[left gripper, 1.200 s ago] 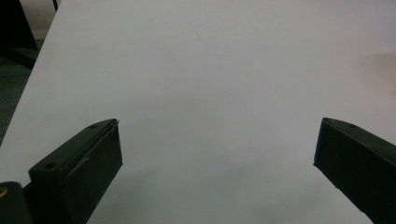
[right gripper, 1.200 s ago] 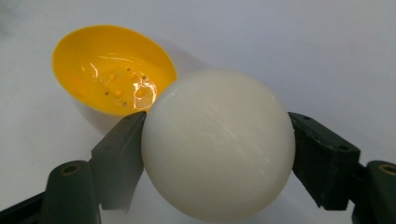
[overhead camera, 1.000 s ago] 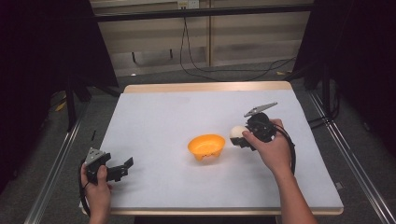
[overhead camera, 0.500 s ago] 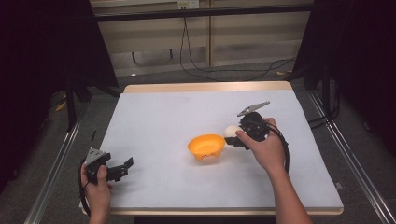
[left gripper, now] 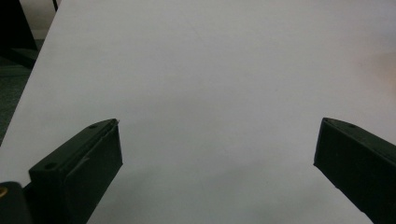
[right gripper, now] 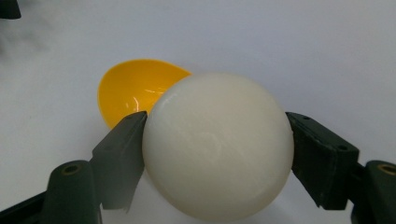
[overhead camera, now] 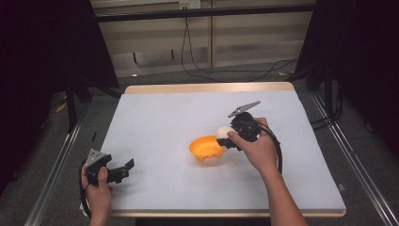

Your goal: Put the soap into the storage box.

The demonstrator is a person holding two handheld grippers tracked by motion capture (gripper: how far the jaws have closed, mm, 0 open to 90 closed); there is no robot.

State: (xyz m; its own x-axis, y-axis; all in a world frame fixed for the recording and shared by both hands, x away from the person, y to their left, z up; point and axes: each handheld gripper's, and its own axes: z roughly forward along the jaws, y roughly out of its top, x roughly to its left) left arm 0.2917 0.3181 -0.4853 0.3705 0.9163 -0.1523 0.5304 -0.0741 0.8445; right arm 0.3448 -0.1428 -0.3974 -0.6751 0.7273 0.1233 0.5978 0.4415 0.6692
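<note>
Overhead light falls evenly on the white table (overhead camera: pixel 164 122), while the room around it sits in near darkness. The high view is soft and grainy. The cream ball (right gripper: pixel 217 144) carries faint glare; the orange bowl (right gripper: pixel 128 93) shows small highlights.

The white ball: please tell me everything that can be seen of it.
The white ball is smooth, glossy and creamy white, round or slightly egg-shaped, and looks like plastic or ceramic. The right claw holds it, one black jaw pressing on each side. In the high view the ball is at the right rim of the orange bowl, over the white table. Whether it touches the bowl cannot be told.
</note>
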